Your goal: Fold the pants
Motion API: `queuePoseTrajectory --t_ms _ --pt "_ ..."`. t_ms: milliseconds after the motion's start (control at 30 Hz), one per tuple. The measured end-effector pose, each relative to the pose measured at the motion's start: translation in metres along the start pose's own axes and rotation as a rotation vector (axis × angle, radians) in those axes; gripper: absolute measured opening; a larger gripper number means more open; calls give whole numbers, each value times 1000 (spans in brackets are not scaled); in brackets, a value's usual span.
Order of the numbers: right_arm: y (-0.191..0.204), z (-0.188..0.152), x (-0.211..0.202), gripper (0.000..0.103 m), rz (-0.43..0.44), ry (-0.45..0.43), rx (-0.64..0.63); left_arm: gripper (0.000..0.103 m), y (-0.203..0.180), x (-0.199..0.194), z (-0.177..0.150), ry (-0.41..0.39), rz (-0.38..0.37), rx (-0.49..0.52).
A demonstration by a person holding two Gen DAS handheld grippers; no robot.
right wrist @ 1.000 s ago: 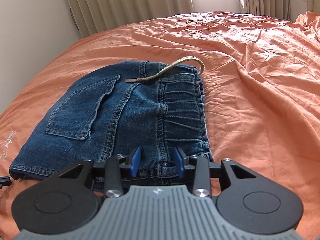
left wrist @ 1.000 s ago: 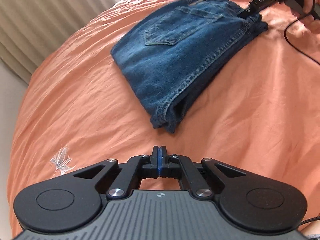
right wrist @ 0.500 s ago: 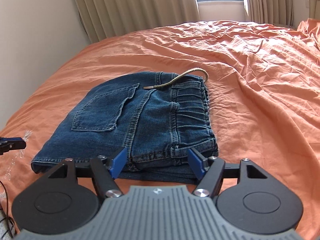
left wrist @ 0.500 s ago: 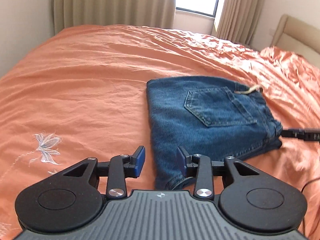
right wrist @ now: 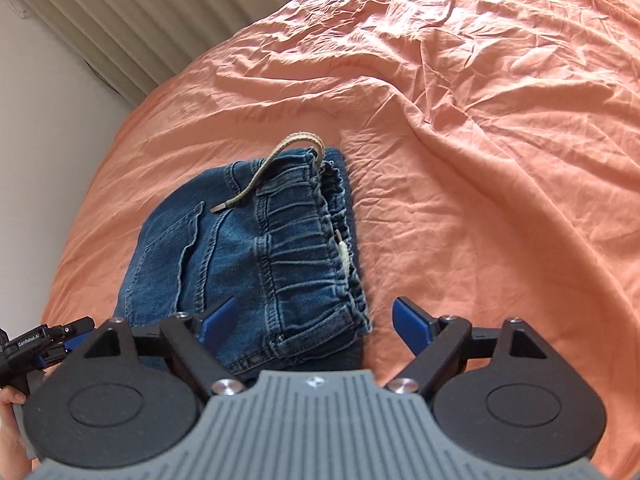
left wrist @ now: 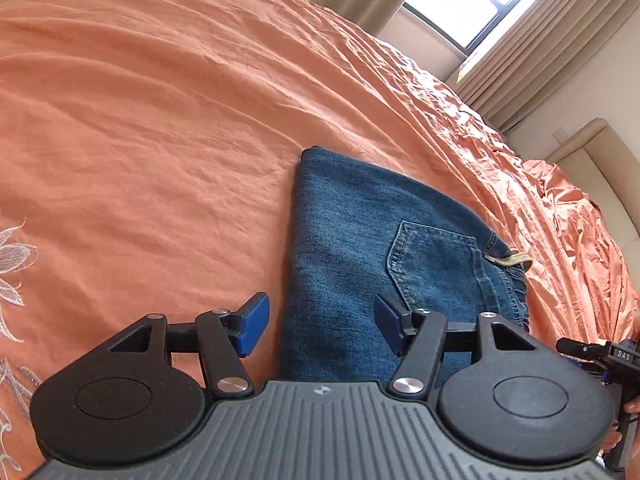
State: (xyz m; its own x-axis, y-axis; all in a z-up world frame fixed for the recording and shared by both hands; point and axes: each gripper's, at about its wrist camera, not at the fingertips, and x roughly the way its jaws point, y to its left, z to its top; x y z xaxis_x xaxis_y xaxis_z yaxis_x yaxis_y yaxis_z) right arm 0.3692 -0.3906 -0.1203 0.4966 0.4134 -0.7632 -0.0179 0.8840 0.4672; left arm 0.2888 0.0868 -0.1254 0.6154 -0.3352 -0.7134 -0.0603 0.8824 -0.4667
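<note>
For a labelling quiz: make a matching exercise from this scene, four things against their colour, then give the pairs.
Things:
1. pants
2. bedsheet
3. drawstring
4. gripper pads

Colours:
A. beige
B. bright blue
C. dark blue denim
D. orange

Pairs: 1-C, 2-D, 3-A, 4-B

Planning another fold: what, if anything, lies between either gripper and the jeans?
Nothing visible. The jeans lie just ahead of the opening left gripper and right gripper, nothing between, on bare bedsheet.
</note>
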Motion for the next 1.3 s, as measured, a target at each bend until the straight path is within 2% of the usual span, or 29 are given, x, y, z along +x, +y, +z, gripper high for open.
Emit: queuePoseTrajectory --t_ms 100,233,400,633,700,733,800,833,867,900,933,967,1100,1167,1300 --pt "-9 14 11 81 1 14 5 72 -1 12 5 26 -2 20" --pt "-28 23 35 81 93 86 102 73 -1 27 11 55 -16 38" --pt "-40 22 61 81 151 116 148 73 0 43 17 89 -39 51" --pt "-54 21 82 82 298 114 183 74 14 63 23 124 -133 23" --pt "-55 21 85 76 345 109 186 67 19 67 23 130 -167 8" --pt "-54 20 87 75 355 107 186 59 20 68 23 130 -181 2" --pt "-50 19 88 63 360 96 167 49 21 67 22 118 -191 -13" --pt "-48 19 86 60 358 90 158 37 21 65 22 108 -187 -17" --pt "-47 19 84 53 359 83 151 23 21 63 22 95 -177 -14" --pt "-45 19 79 44 360 73 136 19 19 60 23 85 -171 -11" --pt "-42 19 74 40 355 64 123 12 16 57 23 75 -169 -3" --pt "-38 20 69 34 349 54 112 9 13 53 23 63 -164 12" --pt "-11 25 41 26 322 11 26 8 -3 35 27 11 -143 68" --pt "11 30 27 24 317 -5 -26 8 -8 23 29 -5 -149 91" --pt "62 32 9 22 306 -2 -145 8 -12 -7 38 -52 -114 128"
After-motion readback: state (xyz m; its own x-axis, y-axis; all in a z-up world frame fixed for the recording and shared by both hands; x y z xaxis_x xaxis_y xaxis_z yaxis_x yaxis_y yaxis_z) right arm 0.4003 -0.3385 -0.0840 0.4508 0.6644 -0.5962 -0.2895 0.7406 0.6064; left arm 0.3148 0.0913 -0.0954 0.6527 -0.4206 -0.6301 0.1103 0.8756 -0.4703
